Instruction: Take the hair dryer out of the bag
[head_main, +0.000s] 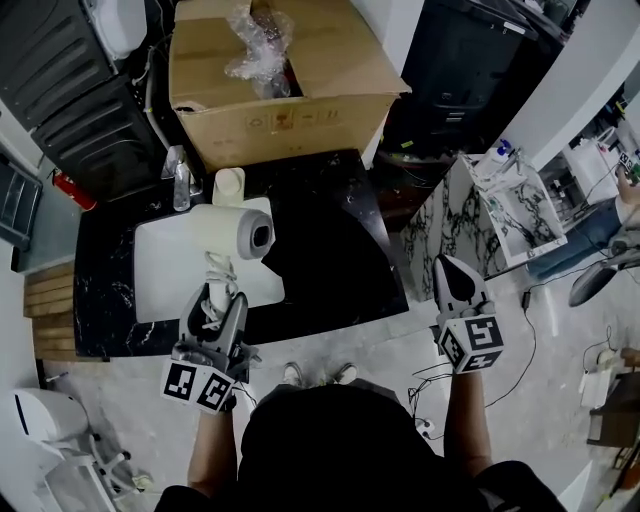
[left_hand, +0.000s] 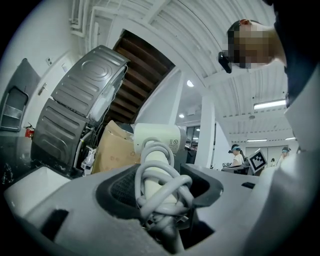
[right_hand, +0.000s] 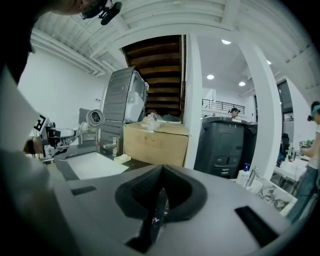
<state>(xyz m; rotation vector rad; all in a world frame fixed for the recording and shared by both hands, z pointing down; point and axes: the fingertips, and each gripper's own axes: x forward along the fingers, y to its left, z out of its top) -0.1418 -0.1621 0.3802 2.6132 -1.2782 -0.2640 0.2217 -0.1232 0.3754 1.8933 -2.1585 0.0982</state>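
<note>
Currently, the left gripper (head_main: 213, 300) is clamped on the handle of the white hair dryer (head_main: 235, 230). Its 2 jaws stand well apart, with the pads pressing the handle from either side. The grey power cord (left_hand: 167, 187) is coiled in several loops around the handle and sits between the jaws together with it. The hair dryer is upright in the grip: handle down, barrel on top and lying crosswise, grille end toward the right of the head view. It hangs above the white sink (head_main: 160, 270), which is set into the black countertop (head_main: 330, 270), and touches neither.

The right gripper (head_main: 447, 262) is closed, with both jaws pressed together along their full length. A thin shiny sliver shows in the seam; what it is cannot be determined. This gripper is off the right end of the countertop, over the floor, well apart from the hair dryer. Each gripper carries 1 marker cube (head_main: 472, 342) at its rear.

Behind the sink stand a chrome faucet (head_main: 180, 178) and, just beside it, a cream cup (head_main: 229, 185). A cardboard box (head_main: 280, 120) sits at the far edge of the countertop, with crumpled clear plastic film (head_main: 255, 40) sticking out of its open top.
</note>
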